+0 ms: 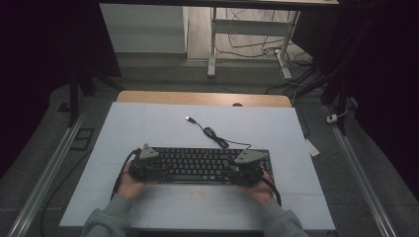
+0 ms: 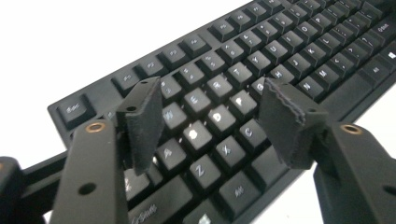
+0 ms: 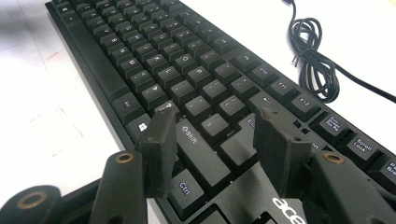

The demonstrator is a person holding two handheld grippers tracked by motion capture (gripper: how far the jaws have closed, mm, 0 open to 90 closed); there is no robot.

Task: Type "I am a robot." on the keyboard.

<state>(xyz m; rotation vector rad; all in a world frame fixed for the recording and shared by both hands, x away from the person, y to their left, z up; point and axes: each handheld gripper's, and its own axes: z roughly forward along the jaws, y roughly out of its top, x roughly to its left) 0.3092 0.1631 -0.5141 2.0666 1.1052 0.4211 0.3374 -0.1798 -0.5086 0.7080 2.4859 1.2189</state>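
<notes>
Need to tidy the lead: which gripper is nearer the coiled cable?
Right. The right gripper hovers over the keyboard's right end, just below the coiled cable; the left gripper is at the far end.

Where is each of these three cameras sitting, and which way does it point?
High view: above the person's side, looking forward and down on the table; forearms, both hands show.
Left gripper view: rides the left gripper, looking along its open jaws over the keyboard.
Right gripper view: rides the right gripper, facing the keyboard's cable.
All share the keyboard.
</notes>
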